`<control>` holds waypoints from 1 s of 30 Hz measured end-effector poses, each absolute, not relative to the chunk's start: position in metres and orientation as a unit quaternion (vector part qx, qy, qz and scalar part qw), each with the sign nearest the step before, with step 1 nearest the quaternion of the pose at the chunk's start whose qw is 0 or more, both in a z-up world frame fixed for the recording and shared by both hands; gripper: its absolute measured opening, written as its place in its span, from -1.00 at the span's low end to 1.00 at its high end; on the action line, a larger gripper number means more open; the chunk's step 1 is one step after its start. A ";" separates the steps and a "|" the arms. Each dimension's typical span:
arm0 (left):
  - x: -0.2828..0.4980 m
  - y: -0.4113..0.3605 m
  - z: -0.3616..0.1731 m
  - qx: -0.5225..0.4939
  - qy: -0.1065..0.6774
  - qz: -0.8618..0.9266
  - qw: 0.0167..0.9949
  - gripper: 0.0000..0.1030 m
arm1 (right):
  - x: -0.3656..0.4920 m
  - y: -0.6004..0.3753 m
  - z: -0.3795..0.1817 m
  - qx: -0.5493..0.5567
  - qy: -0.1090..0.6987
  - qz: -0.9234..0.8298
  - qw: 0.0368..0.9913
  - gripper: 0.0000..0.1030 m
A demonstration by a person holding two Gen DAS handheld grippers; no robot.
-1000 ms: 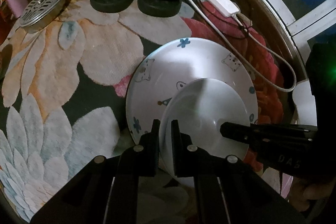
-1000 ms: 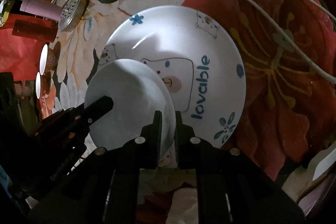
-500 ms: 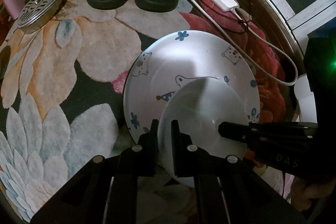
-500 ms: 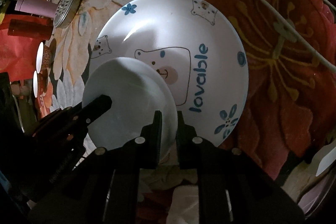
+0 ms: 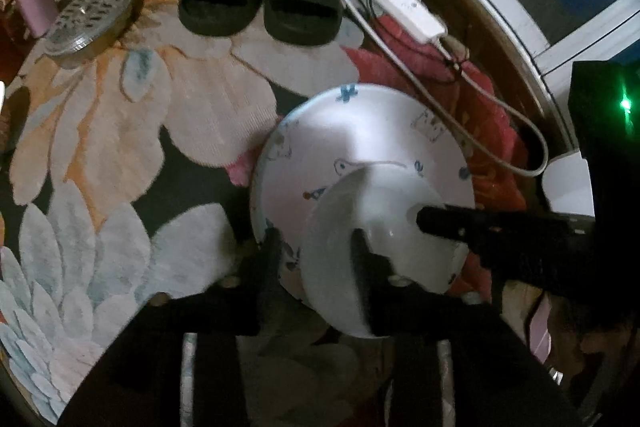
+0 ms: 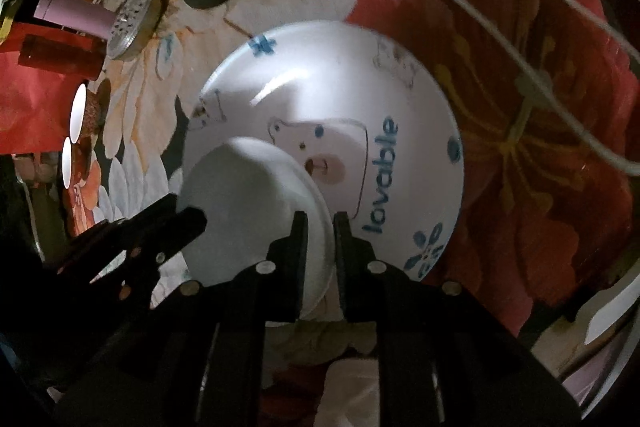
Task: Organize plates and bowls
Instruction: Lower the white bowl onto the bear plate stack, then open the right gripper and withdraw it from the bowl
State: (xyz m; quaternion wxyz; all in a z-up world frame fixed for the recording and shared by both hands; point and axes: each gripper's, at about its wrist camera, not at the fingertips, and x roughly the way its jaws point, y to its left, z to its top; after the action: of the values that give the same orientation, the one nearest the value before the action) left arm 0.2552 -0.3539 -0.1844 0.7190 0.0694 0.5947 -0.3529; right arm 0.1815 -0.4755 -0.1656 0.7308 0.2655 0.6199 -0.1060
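A small white bowl sits over the near part of a large white plate printed with a bear and "lovable", which lies on the floral rug. My left gripper is open, its fingers spread on either side of the bowl's near rim. My right gripper is shut on the bowl's rim at the opposite side; it shows as a black arm in the left wrist view.
Black slippers lie beyond the plate. A white power strip and its cables run along the right. A perforated metal lid and a pink cup sit at the far left. The floor edge curves at right.
My left gripper's fingers have spread apart and let go of the bowl's rim. The right gripper still grips the bowl. The bowl sits lower over the plate.
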 end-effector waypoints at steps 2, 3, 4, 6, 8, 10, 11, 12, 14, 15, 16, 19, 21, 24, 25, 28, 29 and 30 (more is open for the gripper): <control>0.259 -0.349 -0.179 0.062 0.592 -0.354 0.722 0.05 | 0.185 -0.475 -0.158 0.255 0.610 -0.107 0.742 -0.40; 0.260 -0.345 -0.177 0.058 0.591 -0.352 0.723 0.19 | 0.187 -0.475 -0.155 0.251 0.606 -0.109 0.747 -0.09; 0.262 -0.343 -0.175 0.055 0.591 -0.350 0.725 0.33 | 0.189 -0.473 -0.152 0.247 0.601 -0.110 0.753 0.06; 0.266 -0.335 -0.173 0.047 0.591 -0.343 0.729 0.55 | 0.192 -0.469 -0.147 0.233 0.594 -0.108 0.763 0.56; 0.269 -0.329 -0.173 0.046 0.593 -0.336 0.731 0.77 | 0.196 -0.463 -0.142 0.214 0.587 -0.108 0.773 0.76; 0.272 -0.321 -0.173 0.050 0.591 -0.320 0.738 0.95 | 0.200 -0.458 -0.139 0.195 0.584 -0.111 0.780 0.88; 0.273 -0.318 -0.173 0.054 0.590 -0.312 0.743 0.95 | 0.202 -0.455 -0.138 0.187 0.582 -0.111 0.783 0.92; 0.276 -0.312 -0.174 0.057 0.591 -0.302 0.746 0.95 | 0.204 -0.453 -0.137 0.185 0.581 -0.110 0.785 0.93; 0.278 -0.306 -0.177 0.059 0.595 -0.291 0.747 0.96 | 0.207 -0.450 -0.137 0.184 0.583 -0.109 0.784 0.94; 0.281 -0.301 -0.179 0.059 0.597 -0.282 0.748 0.96 | 0.208 -0.448 -0.138 0.184 0.584 -0.110 0.783 0.95; 0.282 -0.296 -0.180 0.057 0.599 -0.278 0.749 0.96 | 0.210 -0.446 -0.139 0.184 0.584 -0.109 0.783 0.95; 0.285 -0.286 -0.181 0.053 0.601 -0.269 0.750 0.96 | 0.213 -0.439 -0.141 0.182 0.589 -0.104 0.781 0.96; 0.287 -0.280 -0.181 0.053 0.602 -0.266 0.751 0.96 | 0.214 -0.434 -0.143 0.182 0.592 -0.101 0.779 0.96; 0.287 -0.274 -0.181 0.053 0.602 -0.262 0.752 0.96 | 0.217 -0.427 -0.144 0.183 0.594 -0.097 0.777 0.96; 0.287 -0.273 -0.181 0.052 0.603 -0.261 0.752 0.96 | 0.218 -0.424 -0.144 0.181 0.595 -0.095 0.778 0.96; 0.289 -0.265 -0.181 0.048 0.604 -0.257 0.753 0.96 | 0.221 -0.415 -0.144 0.177 0.594 -0.090 0.780 0.96; 0.289 -0.262 -0.181 0.048 0.605 -0.255 0.753 0.96 | 0.222 -0.413 -0.145 0.176 0.594 -0.088 0.780 0.96; 0.290 -0.259 -0.181 0.047 0.605 -0.253 0.753 0.96 | 0.224 -0.411 -0.145 0.175 0.594 -0.086 0.780 0.96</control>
State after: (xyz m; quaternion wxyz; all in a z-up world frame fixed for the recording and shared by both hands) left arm 0.2898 -0.2589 -0.1814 0.7534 0.0469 0.6050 -0.2534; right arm 0.2236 -0.4108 -0.1448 0.7802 0.1750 0.5943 -0.0862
